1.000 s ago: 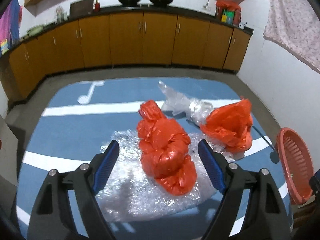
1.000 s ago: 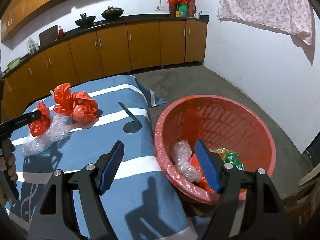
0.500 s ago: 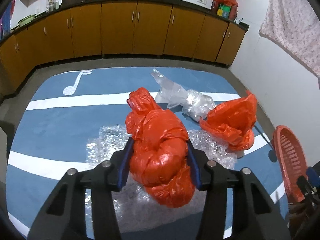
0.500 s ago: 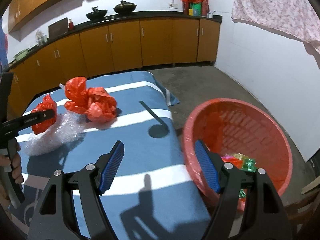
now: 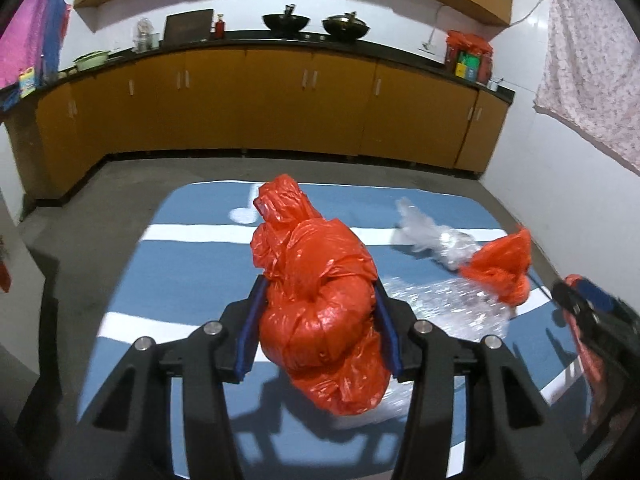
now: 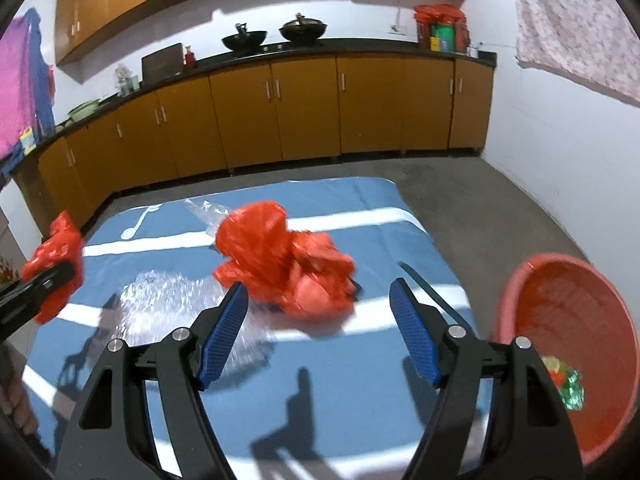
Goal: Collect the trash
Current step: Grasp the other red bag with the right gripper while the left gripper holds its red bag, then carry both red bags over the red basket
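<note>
The left gripper is clamped on a red bag, blue pads pressed into both flanks and the plastic bulging out above and below them. The bundle hangs clear of the blue cloth, its shadow falling on the fabric underneath. This gripper points level, out across the table toward the cabinets. From the right wrist view the same bag shows at the far left edge, pinched in the black fingers and raised off the cloth.

The right gripper is spread wide with nothing between its pads. It's tilted down at the table, hovering just short of a second red bag, which lies crumpled on the cloth in line with the gap. That bag is blurred in both views, so whether the pads touch it, I can't tell.

Bubble wrap lies flat on the cloth just left of the right gripper's left finger. A clear bag sits behind the second red one, touching it.

The red basket stands to the right of the table, low beside its edge, with a green and red wrapper inside.
</note>
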Demonstrator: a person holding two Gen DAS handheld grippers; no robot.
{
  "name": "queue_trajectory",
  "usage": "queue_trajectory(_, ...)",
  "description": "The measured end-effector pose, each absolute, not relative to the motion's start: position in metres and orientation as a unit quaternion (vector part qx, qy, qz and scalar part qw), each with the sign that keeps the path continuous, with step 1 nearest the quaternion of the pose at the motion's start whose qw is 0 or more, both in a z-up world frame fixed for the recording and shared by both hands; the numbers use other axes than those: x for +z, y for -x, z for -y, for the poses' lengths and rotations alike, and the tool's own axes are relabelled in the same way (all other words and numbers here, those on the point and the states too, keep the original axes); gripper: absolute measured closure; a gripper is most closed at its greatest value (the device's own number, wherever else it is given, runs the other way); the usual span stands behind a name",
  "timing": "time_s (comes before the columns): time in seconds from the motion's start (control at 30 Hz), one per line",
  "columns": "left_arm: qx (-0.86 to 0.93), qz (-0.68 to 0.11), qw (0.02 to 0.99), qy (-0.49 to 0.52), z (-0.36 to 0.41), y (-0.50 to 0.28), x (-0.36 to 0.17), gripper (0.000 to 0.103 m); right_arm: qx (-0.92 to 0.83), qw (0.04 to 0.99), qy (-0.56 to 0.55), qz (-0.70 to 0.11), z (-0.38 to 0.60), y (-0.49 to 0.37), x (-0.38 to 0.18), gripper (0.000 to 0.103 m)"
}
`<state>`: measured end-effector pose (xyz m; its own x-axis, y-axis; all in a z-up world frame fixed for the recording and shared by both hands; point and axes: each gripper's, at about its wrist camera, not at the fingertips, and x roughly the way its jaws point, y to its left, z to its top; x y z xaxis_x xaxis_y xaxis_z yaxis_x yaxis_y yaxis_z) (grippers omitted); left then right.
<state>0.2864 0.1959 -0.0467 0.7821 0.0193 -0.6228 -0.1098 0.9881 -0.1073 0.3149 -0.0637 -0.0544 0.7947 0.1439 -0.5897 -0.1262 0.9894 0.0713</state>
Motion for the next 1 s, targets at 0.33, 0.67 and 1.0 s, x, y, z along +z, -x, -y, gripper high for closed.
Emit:
queue_trajectory(0.33, 0.057, -0.334, 0.938, 0.078, -0.229, -0.279, -0.055, 0.054, 0.083, 0.935, 0.007, -0.346, 0.046, -0.362, -0.075, 0.030)
queue_trajectory(0.67, 0.054, -0.340, 0.935, 0.083, -0.230, -0.283, -0.062, 0.054, 0.102, 0.917, 0.019, -0.386, 0.042, -0.369, -0.091, 0.062)
queue_trajectory(1.0, 0.048, -0.338, 0.937, 0.081, -0.226, -0.282, -0.059, 0.054, 0.097, 0.920, 0.000, -0.379, 0.065, -0.345, -0.084, 0.075)
